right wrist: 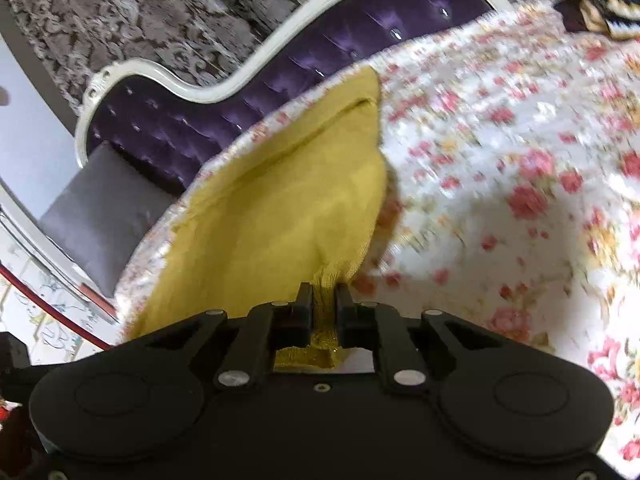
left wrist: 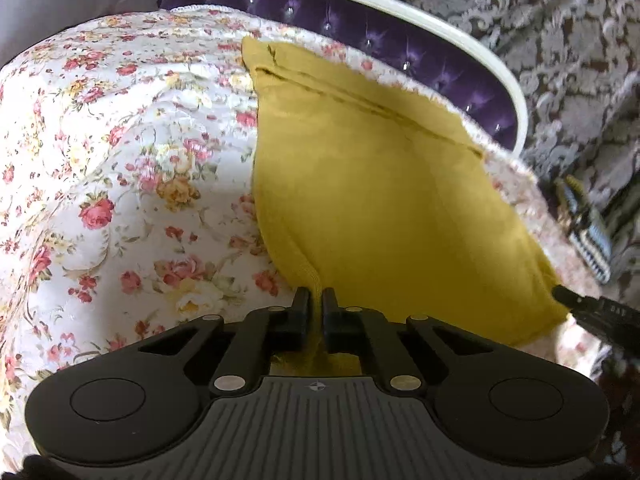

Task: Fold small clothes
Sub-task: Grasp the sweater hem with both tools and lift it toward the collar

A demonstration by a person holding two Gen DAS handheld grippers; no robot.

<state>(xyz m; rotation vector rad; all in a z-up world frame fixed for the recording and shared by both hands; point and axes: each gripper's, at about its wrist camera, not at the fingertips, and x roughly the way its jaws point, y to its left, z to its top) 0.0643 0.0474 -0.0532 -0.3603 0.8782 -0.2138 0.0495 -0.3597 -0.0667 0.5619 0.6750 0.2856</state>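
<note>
Mustard-yellow garment (left wrist: pixel 372 200) lies spread on the floral bedspread (left wrist: pixel 120 160) (near the purple tufted headboard (left wrist: pixel 400 48)), stretching away from both claws; the left gripper (left wrist: pixel 316 304) pinches one ribbed near corner, the right gripper (right wrist: pixel 323 300) the other.

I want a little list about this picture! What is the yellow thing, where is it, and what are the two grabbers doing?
item: yellow knit garment, spread flat
surface: floral bedspread
left hand-held gripper: shut on the garment's near ribbed edge
right hand-held gripper: shut on another ribbed corner of the same garment
behind the bed: purple tufted headboard with a white frame
fold: not yet made
</note>
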